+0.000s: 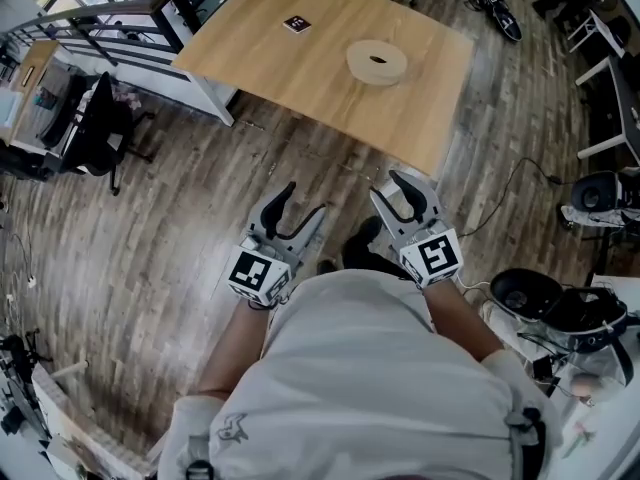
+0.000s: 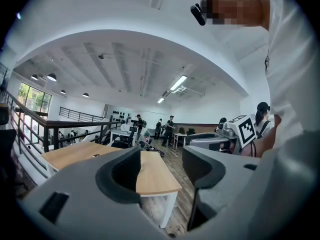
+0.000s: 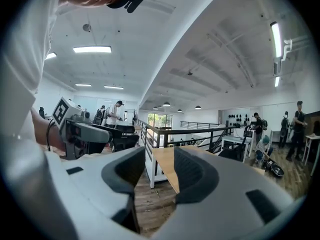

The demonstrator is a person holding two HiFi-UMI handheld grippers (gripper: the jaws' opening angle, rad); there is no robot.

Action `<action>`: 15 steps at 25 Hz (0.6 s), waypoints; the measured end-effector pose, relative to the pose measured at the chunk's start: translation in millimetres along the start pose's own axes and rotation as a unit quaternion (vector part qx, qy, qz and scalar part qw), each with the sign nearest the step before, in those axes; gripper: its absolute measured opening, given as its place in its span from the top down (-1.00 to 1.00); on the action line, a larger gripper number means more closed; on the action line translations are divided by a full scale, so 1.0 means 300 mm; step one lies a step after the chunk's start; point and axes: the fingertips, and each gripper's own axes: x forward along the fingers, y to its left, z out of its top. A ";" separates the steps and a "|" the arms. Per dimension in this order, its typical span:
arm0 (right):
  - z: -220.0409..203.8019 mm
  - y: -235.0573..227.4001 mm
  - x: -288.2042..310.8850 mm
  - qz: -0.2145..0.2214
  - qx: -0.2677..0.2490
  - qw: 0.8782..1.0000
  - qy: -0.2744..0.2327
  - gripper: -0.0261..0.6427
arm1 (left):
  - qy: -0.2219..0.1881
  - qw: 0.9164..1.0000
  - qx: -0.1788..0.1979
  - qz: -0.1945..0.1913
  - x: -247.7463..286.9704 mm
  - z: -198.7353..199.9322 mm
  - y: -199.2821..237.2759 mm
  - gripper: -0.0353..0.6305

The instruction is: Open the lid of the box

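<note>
There are two grippers (image 1: 305, 200) (image 1: 390, 186), one wooden table (image 1: 270, 68), one round box (image 1: 377, 62) and one marker card (image 1: 296, 24).

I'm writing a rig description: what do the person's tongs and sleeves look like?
The left tongs and the right tongs match: grey bodies, curved jaws lined in black, and a white cube with black square markers at each rear. The person wears a pale short-sleeved shirt, leaving the forearms bare.
</note>
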 end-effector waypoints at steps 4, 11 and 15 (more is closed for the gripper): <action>-0.009 -0.059 0.069 0.010 0.005 1.000 -0.003 0.37 | 0.012 1.000 0.002 0.014 0.046 0.003 0.057 0.14; -0.045 -0.188 0.162 0.022 0.012 1.000 -0.002 0.37 | 0.034 0.999 0.002 0.025 0.192 -0.023 0.131 0.14; -0.069 -0.333 0.209 0.014 0.017 1.000 0.000 0.37 | 0.037 0.999 0.002 0.016 0.339 -0.020 0.168 0.14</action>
